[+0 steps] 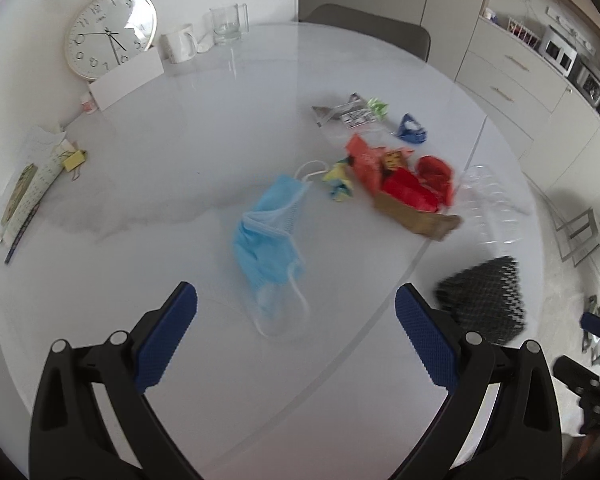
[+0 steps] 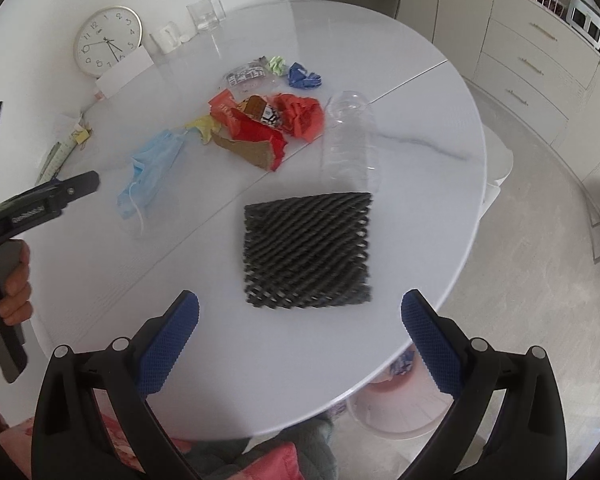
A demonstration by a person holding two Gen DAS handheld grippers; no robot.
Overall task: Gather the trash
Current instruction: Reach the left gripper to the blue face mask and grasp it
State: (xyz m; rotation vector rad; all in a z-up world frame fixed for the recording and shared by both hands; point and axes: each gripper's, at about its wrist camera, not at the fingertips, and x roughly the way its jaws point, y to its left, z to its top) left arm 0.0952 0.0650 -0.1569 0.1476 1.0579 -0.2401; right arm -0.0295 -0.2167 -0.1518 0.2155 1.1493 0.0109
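Note:
Trash lies on a round white table. A blue face mask lies just ahead of my open, empty left gripper. A black foam net lies just ahead of my open, empty right gripper. Beyond are red and brown wrappers, a yellow scrap, a clear plastic bottle, a blue crumpled wrapper, a green scrap and a printed clear bag.
A clock, mug and glass stand at the table's far left, papers at the left edge. A chair stands behind. A pink-lined bin sits on the floor under the near right edge.

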